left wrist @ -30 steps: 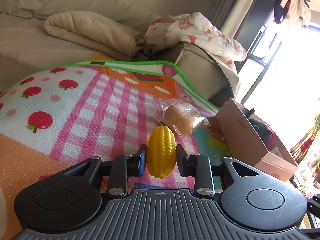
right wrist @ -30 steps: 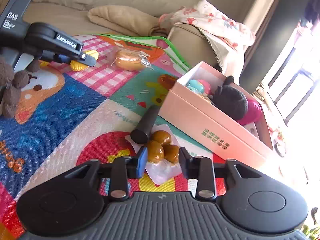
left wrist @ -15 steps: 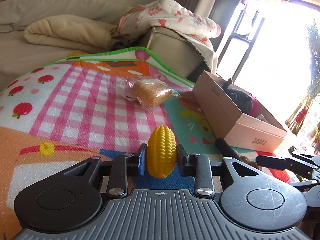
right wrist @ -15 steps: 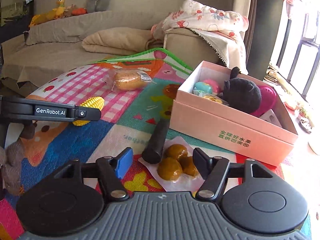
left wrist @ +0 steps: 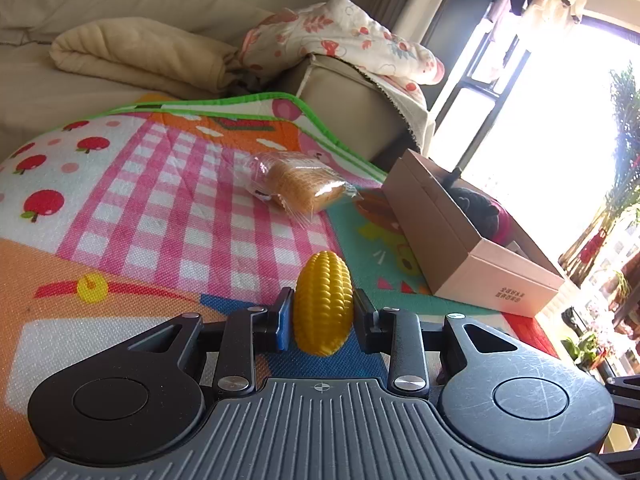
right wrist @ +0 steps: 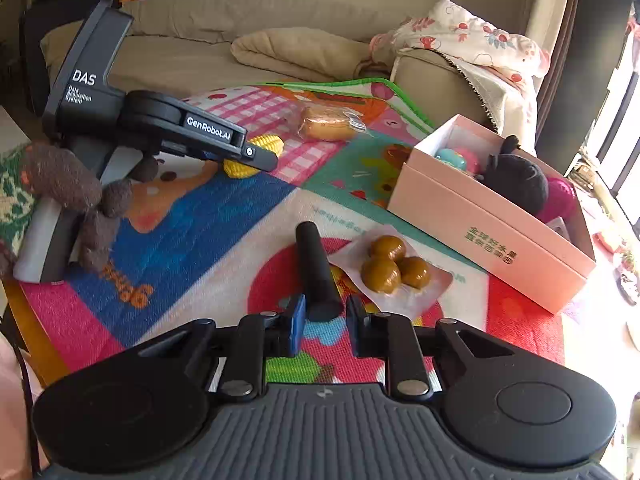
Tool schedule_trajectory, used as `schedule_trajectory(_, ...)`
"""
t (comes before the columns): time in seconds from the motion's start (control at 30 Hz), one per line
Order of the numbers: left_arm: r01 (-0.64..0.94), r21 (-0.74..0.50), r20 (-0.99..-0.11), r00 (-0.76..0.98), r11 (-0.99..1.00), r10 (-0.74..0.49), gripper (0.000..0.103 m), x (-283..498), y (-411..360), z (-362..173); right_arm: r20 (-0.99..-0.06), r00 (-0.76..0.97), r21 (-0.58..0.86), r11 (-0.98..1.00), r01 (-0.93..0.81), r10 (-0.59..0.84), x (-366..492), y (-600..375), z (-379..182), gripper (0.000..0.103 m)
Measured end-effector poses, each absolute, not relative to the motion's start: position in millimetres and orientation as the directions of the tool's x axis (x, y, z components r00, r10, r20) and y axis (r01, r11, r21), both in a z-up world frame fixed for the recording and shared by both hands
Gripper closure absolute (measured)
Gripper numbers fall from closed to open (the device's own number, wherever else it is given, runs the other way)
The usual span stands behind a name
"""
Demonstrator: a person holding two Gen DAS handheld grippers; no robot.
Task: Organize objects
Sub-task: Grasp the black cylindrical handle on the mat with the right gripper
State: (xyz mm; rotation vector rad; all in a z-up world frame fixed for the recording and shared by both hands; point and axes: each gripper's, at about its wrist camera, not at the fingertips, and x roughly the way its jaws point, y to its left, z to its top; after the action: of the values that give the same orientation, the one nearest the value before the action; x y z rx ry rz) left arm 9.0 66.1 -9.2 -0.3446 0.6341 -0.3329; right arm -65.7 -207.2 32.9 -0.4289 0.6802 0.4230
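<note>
The left gripper (left wrist: 323,314) pinches a yellow plastic corn cob (left wrist: 323,303) above the colourful play mat (left wrist: 160,208). The right gripper (right wrist: 325,322), whose jaws have just been closing, clamps the near end of a black cylinder (right wrist: 316,268) lying on the mat, left of a clear packet of brown balls (right wrist: 394,266). The pink cardboard box (right wrist: 492,236) sits far right.

Both grippers, wrist views.
Left gripper (left wrist: 323,314) clamps toy corn (left wrist: 323,302); right gripper (right wrist: 322,320), jaws just closing, grips the black cylinder (right wrist: 316,270).
</note>
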Motion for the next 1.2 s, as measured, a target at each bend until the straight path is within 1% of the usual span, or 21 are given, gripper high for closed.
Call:
schedule_trajectory(0.07, 0.195, -0.41, -0.515, 0.756, 0.891, -0.403, 0.069, 9, 66, -9, -0.662, 0.736, -0.297, 0.853, -0.429, 0.14, -66, -215, 30, 0.081)
schedule_trajectory(0.1, 0.195, -0.409, -0.515, 0.757, 0.892, -0.402, 0.069, 9, 66, -9, -0.66, 0.744, -0.304, 0.868, -0.392, 0.105, -62, -219, 29, 0.081)
schedule_trajectory(0.13, 0.195, -0.408, -0.516, 0.757, 0.892, -0.402, 0.069, 9, 66, -9, -0.664, 0.743, -0.288, 0.886, -0.362, 0.088, -59, -224, 29, 0.079)
schedule_trajectory(0.23, 0.195, -0.408, -0.516, 0.757, 0.892, -0.401, 0.069, 9, 66, -9, -0.684, 0.712, -0.132, 0.933, -0.334, 0.158, -55, -237, 35, 0.073)
schedule_trajectory(0.3, 0.195, -0.408, -0.516, 0.757, 0.892, -0.401, 0.069, 9, 66, -9, -0.673, 0.701, -0.074, 0.922, -0.379, 0.235, -62, -231, 36, 0.068)
schedule_trajectory(0.37, 0.195, -0.408, -0.515, 0.757, 0.892, -0.402, 0.069, 9, 66, -9, -0.651, 0.712, -0.099, 0.9, -0.424, 0.264, -69, -218, 34, 0.053)
schedule_trajectory(0.43, 0.195, -0.41, -0.515, 0.757, 0.891, -0.403, 0.069, 8, 66, -9, -0.625, 0.739, -0.163, 0.884, -0.438, 0.252, -71, -201, 31, 0.049)
schedule_trajectory(0.53, 0.195, -0.407, -0.516, 0.757, 0.892, -0.401, 0.069, 8, 66, -9, -0.624, 0.735, -0.152, 0.882, -0.446, 0.264, -60, -190, 28, 0.051)
schedule_trajectory(0.6, 0.195, -0.394, -0.52, 0.759, 0.898, -0.393, 0.069, 8, 65, -8, -0.641, 0.728, -0.156, 0.886, -0.436, 0.245, -54, -186, 25, 0.069)
schedule_trajectory(0.63, 0.197, -0.375, -0.526, 0.76, 0.906, -0.383, 0.069, 6, 62, -7, -0.646, 0.724, -0.16, 0.884, -0.439, 0.242, -53, -186, 25, 0.079)
schedule_trajectory(0.7, 0.215, -0.34, -0.533, 0.758, 0.915, -0.376, 0.069, 1, 56, -5, -0.649, 0.717, -0.165, 0.874, -0.457, 0.252, -59, -190, 26, 0.079)
schedule_trajectory(0.83, 0.299, -0.336, -0.541, 0.715, 0.893, -0.443, 0.069, -13, 37, -5, -0.654, 0.715, -0.209, 0.849, -0.485, 0.247, -75, -209, 25, 0.079)
schedule_trajectory(0.9, 0.353, -0.345, -0.54, 0.683, 0.87, -0.491, 0.069, -19, 24, -6, -0.631, 0.754, -0.294, 0.843, -0.45, 0.182, -76, -219, 24, 0.079)
schedule_trajectory(0.97, 0.407, -0.322, -0.542, 0.661, 0.855, -0.519, 0.069, -25, 10, -6, -0.572, 0.819, -0.402, 0.853, -0.333, 0.05, -69, -230, 24, 0.078)
schedule_trajectory(1.0, 0.428, -0.292, -0.543, 0.662, 0.855, -0.517, 0.069, -28, 2, -6, -0.559, 0.829, -0.419, 0.864, -0.28, -0.001, -65, -236, 24, 0.076)
schedule_trajectory(1.03, 0.444, -0.268, -0.547, 0.66, 0.855, -0.514, 0.069, -31, -4, -6, -0.56, 0.828, -0.396, 0.886, -0.242, -0.025, -59, -244, 27, 0.069)
schedule_trajectory(1.07, 0.451, -0.251, -0.55, 0.662, 0.857, -0.51, 0.069, -32, -7, -6, -0.576, 0.817, -0.332, 0.916, -0.225, -0.008, -55, -252, 32, 0.05)
schedule_trajectory(1.1, 0.451, -0.242, -0.551, 0.664, 0.859, -0.505, 0.069, -33, -8, -6, -0.586, 0.81, -0.259, 0.94, -0.223, 0.031, -55, -259, 36, 0.042)
schedule_trajectory(1.13, 0.45, -0.249, -0.551, 0.663, 0.858, -0.508, 0.069, -33, -8, -6, -0.593, 0.801, -0.191, 0.952, -0.238, 0.081, -56, -262, 38, 0.031)
schedule_trajectory(1.17, 0.447, -0.26, -0.549, 0.66, 0.856, -0.512, 0.069, -32, -7, -7, -0.6, 0.791, -0.153, 0.954, -0.257, 0.117, -57, -262, 38, 0.028)
schedule_trajectory(1.2, 0.442, -0.275, -0.546, 0.659, 0.854, -0.517, 0.069, -32, -5, -7, -0.609, 0.778, -0.116, 0.953, -0.279, 0.153, -59, -257, 36, 0.028)
